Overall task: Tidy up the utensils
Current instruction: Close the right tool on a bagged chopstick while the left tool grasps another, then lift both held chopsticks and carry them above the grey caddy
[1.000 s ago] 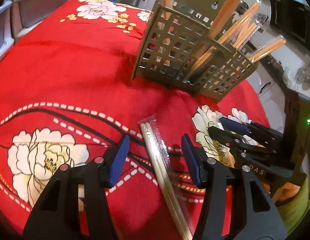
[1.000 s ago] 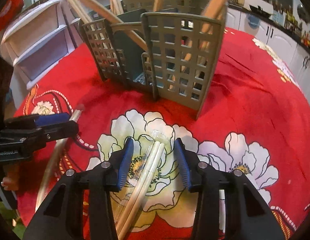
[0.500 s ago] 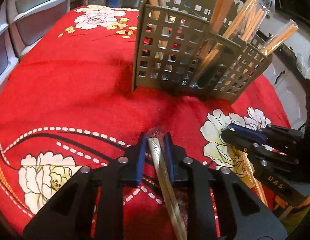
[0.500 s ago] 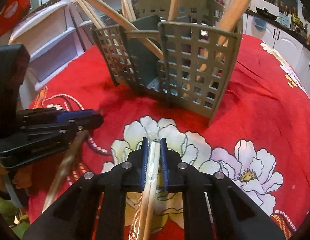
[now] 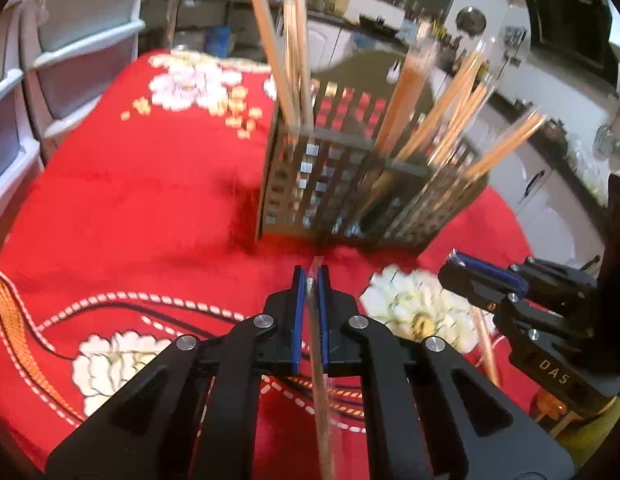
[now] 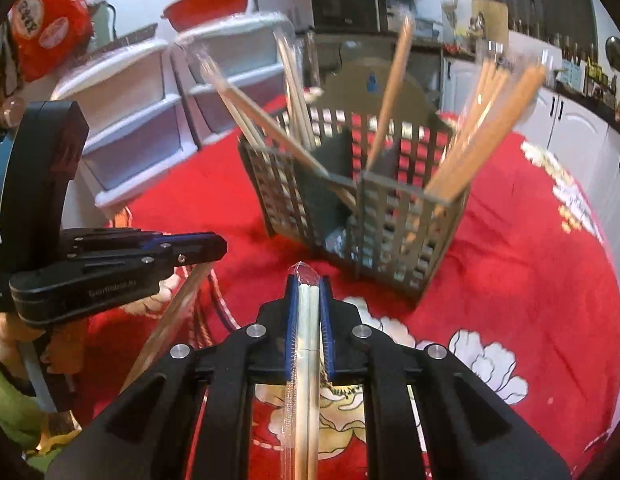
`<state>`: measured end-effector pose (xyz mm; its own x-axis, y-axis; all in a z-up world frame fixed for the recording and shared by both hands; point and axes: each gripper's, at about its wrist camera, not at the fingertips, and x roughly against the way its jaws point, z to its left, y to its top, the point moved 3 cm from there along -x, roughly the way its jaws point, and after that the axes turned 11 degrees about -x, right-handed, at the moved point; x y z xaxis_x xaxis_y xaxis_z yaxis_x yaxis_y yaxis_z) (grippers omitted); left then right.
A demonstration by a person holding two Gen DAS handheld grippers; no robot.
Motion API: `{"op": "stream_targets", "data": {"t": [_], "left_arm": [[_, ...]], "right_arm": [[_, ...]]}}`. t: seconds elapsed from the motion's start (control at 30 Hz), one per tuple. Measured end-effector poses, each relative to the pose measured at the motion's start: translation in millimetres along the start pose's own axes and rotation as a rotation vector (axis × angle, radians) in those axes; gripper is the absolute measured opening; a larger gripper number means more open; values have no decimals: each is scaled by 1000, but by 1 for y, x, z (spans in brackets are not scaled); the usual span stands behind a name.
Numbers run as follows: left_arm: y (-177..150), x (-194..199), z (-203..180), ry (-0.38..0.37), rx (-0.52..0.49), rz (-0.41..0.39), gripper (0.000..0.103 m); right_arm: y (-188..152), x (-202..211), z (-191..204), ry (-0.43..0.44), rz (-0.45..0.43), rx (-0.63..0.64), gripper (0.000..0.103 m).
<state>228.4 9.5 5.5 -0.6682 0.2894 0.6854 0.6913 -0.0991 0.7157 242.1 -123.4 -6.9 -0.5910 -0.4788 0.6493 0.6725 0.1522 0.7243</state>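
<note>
A grey slotted utensil caddy (image 5: 350,184) stands on the red flowered tablecloth (image 5: 130,208) and holds several wrapped chopstick pairs; it also shows in the right wrist view (image 6: 366,216). My left gripper (image 5: 311,280) is shut on a wrapped pair of chopsticks (image 5: 320,380), lifted above the cloth just in front of the caddy. My right gripper (image 6: 309,284) is shut on a wrapped pair of pale chopsticks (image 6: 306,360), also raised near the caddy. Each gripper shows in the other's view: the right one (image 5: 458,268) and the left one (image 6: 214,248).
White plastic drawer units (image 5: 38,64) stand at the table's far left, also seen in the right wrist view (image 6: 150,120). Kitchen cabinets (image 6: 570,128) lie behind the table. A red bag (image 6: 50,20) hangs at the upper left.
Both grippers closed on the wrapped chopstick pairs that lay on the cloth and lifted them off it, moving closer to the caddy.
</note>
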Motion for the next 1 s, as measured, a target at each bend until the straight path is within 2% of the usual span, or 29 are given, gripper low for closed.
{"op": "stream_targets", "data": {"t": [0.5, 1.0], "left_arm": [[47, 76, 1, 17, -6, -202, 1], [106, 128, -13, 18, -52, -352, 1]], "right_arm": [[41, 74, 19, 64, -211, 6, 10], [112, 133, 13, 68, -468, -47, 10]]}}
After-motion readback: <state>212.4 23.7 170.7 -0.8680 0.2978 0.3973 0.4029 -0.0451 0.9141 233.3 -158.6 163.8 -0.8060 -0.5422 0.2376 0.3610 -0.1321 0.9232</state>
